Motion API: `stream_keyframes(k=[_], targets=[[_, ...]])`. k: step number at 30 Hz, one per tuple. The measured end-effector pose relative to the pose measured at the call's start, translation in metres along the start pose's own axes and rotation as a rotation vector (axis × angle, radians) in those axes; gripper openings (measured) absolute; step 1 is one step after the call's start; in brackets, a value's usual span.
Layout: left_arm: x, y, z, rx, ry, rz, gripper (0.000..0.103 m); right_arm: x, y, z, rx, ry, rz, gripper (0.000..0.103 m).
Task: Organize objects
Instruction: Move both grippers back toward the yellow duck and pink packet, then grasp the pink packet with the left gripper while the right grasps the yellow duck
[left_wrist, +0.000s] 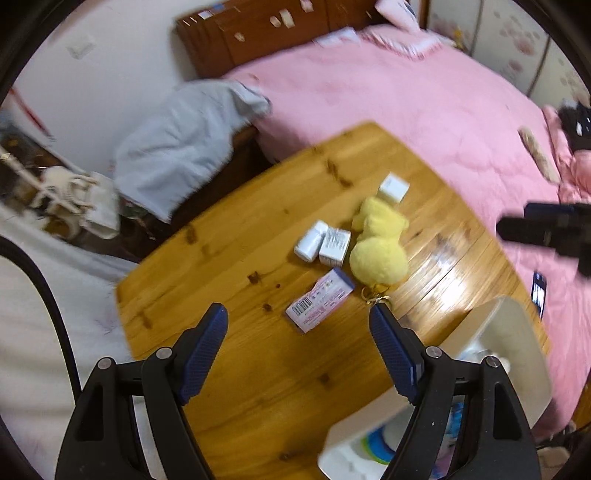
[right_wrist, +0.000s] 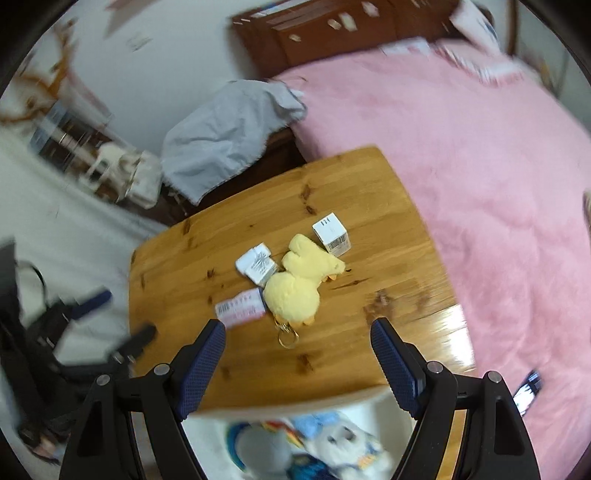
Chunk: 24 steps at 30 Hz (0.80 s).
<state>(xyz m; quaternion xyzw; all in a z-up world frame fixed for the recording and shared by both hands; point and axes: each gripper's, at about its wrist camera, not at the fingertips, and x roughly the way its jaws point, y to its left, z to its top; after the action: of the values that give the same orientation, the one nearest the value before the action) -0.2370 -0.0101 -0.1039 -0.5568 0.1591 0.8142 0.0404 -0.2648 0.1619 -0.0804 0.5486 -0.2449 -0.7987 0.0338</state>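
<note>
A yellow plush duck with a key ring lies on the wooden table. Beside it lie a pink box, two small white boxes and a white cube box. A white bin at the near edge holds soft toys. My left gripper is open and empty above the table, short of the pink box. My right gripper is open and empty above the key ring; it also shows in the left wrist view.
A bed with a pink cover borders the table's far and right sides. A grey cloth hangs off the bed corner. A phone lies on the bed. Clutter stands at the left.
</note>
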Motion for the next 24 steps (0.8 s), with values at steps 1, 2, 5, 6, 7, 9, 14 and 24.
stream_keyframes(k=[1, 2, 5, 6, 7, 9, 14, 24], targets=[[0.016, 0.004, 0.001, 0.008, 0.018, -0.016, 0.082, 0.016, -0.005, 0.006, 0.046, 0.016, 0.02, 0.081], [0.027, 0.005, 0.001, 0.018, 0.027, -0.025, 0.082, 0.028, -0.009, 0.01, 0.077, 0.03, 0.027, 0.081], [0.061, 0.002, 0.0, 0.097, 0.058, -0.035, 0.082, 0.069, -0.016, 0.019, 0.155, 0.073, 0.047, 0.081], [0.073, -0.004, -0.002, 0.146, 0.062, -0.019, 0.082, 0.085, -0.019, 0.021, 0.176, 0.092, 0.048, 0.081], [0.081, -0.005, -0.002, 0.173, 0.063, -0.005, 0.082, 0.095, -0.019, 0.022, 0.186, 0.106, 0.047, 0.081], [0.097, -0.008, -0.003, 0.215, 0.077, 0.003, 0.082, 0.121, -0.022, 0.023, 0.215, 0.137, 0.043, 0.081], [0.126, -0.014, -0.007, 0.25, 0.126, -0.04, 0.082, 0.157, -0.026, 0.023, 0.259, 0.168, 0.024, 0.081], [0.148, -0.015, -0.008, 0.222, 0.142, -0.06, 0.081, 0.198, -0.021, 0.02, 0.291, 0.225, 0.033, 0.081]])
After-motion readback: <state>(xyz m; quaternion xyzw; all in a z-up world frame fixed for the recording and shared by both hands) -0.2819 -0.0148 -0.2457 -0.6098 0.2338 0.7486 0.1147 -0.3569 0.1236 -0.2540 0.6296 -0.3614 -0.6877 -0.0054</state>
